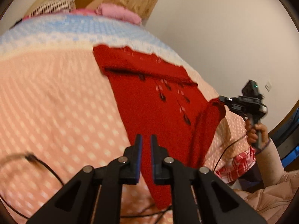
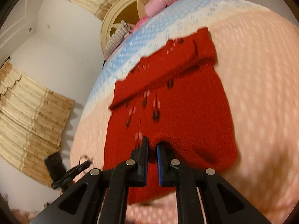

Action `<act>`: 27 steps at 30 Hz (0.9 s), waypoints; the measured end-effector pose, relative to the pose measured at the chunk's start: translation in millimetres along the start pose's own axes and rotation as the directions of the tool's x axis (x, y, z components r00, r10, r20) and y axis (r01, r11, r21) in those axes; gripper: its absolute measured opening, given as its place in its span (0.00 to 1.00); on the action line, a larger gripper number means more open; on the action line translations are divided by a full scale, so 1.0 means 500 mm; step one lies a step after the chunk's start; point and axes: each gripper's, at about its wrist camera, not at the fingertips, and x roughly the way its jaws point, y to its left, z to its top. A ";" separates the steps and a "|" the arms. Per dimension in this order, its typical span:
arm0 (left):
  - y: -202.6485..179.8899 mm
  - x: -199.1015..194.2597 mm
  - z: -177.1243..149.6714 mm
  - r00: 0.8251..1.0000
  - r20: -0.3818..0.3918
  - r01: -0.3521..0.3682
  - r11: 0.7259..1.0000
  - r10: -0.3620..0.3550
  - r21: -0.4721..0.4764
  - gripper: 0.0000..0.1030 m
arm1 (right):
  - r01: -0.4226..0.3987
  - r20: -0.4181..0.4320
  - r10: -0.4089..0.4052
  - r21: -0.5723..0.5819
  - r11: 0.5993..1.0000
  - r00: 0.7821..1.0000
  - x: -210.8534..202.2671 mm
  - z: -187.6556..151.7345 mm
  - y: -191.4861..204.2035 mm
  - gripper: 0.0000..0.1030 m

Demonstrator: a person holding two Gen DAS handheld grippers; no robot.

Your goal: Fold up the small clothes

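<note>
A small red knit garment with dark and white flecks lies on a pink dotted blanket; one sleeve is folded across its far part. My left gripper hovers over its near edge, jaws slightly apart with nothing between them. My right gripper is nearly shut on a fold of the red garment and lifts that edge. In the left wrist view the right gripper pinches the garment's right edge.
The blanket has a blue and white band at the far end. Pink pillows and a striped cloth lie beyond it. A black cable crosses the blanket at the left. Curtains hang on the wall.
</note>
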 end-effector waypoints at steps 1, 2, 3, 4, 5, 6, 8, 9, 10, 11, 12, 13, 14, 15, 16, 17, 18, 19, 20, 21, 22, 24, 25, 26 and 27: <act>0.003 -0.007 0.008 1.000 0.007 0.001 1.000 -0.001 0.013 0.16 | 0.017 0.021 -0.017 0.010 1.000 1.000 0.012 0.027 -0.009 0.07; 0.006 -0.012 0.016 1.000 0.011 -0.001 0.999 0.000 0.032 0.22 | 0.023 0.035 -0.024 0.025 0.999 0.999 0.020 0.050 -0.023 0.07; 0.007 -0.013 0.018 1.000 0.015 -0.004 0.999 0.003 0.047 0.28 | 0.025 0.048 -0.027 0.048 0.999 0.998 0.027 0.066 -0.034 0.07; 0.007 -0.012 0.022 1.000 0.016 -0.010 0.998 0.009 0.069 0.30 | 0.024 0.062 -0.028 0.073 0.997 0.998 0.032 0.080 -0.048 0.07; 0.008 -0.009 0.024 1.000 0.014 -0.012 0.996 0.011 0.084 0.37 | 0.032 0.077 -0.040 0.097 0.995 0.996 0.041 0.095 -0.066 0.07; 0.008 -0.002 0.027 1.000 0.008 -0.008 0.995 0.007 0.099 0.45 | 0.051 0.086 -0.062 0.118 0.992 0.994 0.050 0.104 -0.082 0.07; 0.010 0.012 0.032 1.000 0.000 0.005 0.994 -0.005 0.107 0.62 | 0.079 0.078 -0.090 0.139 0.987 0.993 0.073 0.111 -0.104 0.07; 0.014 0.024 0.037 1.000 0.000 0.008 0.995 -0.008 0.101 0.66 | 0.085 0.070 -0.096 0.144 0.986 0.993 0.083 0.109 -0.110 0.07; 0.015 0.030 0.039 1.000 -0.001 0.013 0.995 -0.013 0.096 0.66 | 0.085 0.062 -0.095 0.150 0.985 0.994 0.093 0.103 -0.115 0.07; 0.019 0.039 0.044 1.000 -0.004 0.025 0.996 -0.025 0.084 0.66 | 0.085 0.059 -0.095 0.155 0.984 0.994 0.097 0.100 -0.121 0.07; 0.025 0.051 0.050 0.999 -0.012 0.046 0.997 -0.045 0.060 0.66 | 0.084 0.062 -0.095 0.158 0.984 0.993 0.101 0.096 -0.123 0.07; 0.026 0.063 0.051 0.998 -0.021 0.062 0.997 -0.061 0.037 0.66 | 0.083 0.073 -0.095 0.156 0.984 0.993 0.098 0.090 -0.121 0.08; 0.030 0.080 0.048 0.996 -0.046 0.080 0.997 -0.079 0.005 0.66 | 0.087 0.076 -0.099 0.150 0.985 0.992 0.095 0.088 -0.116 0.08; 0.027 0.090 0.042 0.994 -0.070 0.088 0.996 -0.088 -0.007 0.66 | 0.095 0.076 -0.106 0.142 0.985 0.991 0.093 0.088 -0.112 0.10; 0.024 0.096 0.035 0.993 -0.085 0.087 0.996 -0.087 -0.011 0.66 | 0.110 0.077 -0.120 0.127 0.986 0.990 0.087 0.086 -0.104 0.11; 0.020 0.099 0.024 0.993 -0.090 0.071 0.997 -0.072 -0.012 0.66 | 0.117 0.081 -0.127 0.113 0.987 0.989 0.079 0.084 -0.096 0.16; 0.016 0.096 0.009 0.995 -0.084 0.054 0.998 -0.055 -0.014 0.66 | 0.116 0.091 -0.125 0.099 0.988 0.988 0.070 0.080 -0.089 0.26; 0.015 0.092 -0.003 0.995 -0.082 0.051 0.998 -0.052 -0.024 0.66 | 0.115 0.105 -0.123 0.084 0.990 0.987 0.059 0.076 -0.081 0.33; 0.015 0.089 -0.016 0.995 -0.085 0.049 0.998 -0.053 -0.043 0.66 | 0.119 0.129 -0.126 0.060 0.991 0.984 0.042 0.068 -0.068 0.49; 0.014 0.086 -0.025 0.995 -0.087 0.044 0.997 -0.049 -0.056 0.66 | 0.124 0.149 -0.129 0.044 0.991 0.980 0.030 0.062 -0.058 0.59; 0.014 0.083 -0.033 0.995 -0.085 0.038 0.997 -0.043 -0.067 0.66 | 0.129 0.175 -0.130 0.017 0.991 0.976 0.015 0.054 -0.045 0.60; 0.014 0.081 -0.048 0.995 -0.083 0.042 0.994 -0.050 -0.096 0.66 | 0.144 0.197 -0.136 -0.025 0.989 0.971 -0.003 0.041 -0.026 0.60; 0.013 0.083 -0.052 0.995 -0.083 0.050 0.993 -0.059 -0.107 0.66 | 0.155 0.210 -0.141 -0.048 0.987 0.967 -0.011 0.034 -0.017 0.60; 0.012 0.086 -0.055 0.994 -0.082 0.061 0.991 -0.071 -0.116 0.66 | 0.167 0.221 -0.149 -0.065 0.984 0.964 -0.016 0.029 -0.010 0.60; 0.008 0.092 -0.057 0.994 -0.083 0.063 0.991 -0.073 -0.122 0.65 | 0.180 0.227 -0.158 -0.076 0.981 0.961 -0.019 0.024 -0.005 0.60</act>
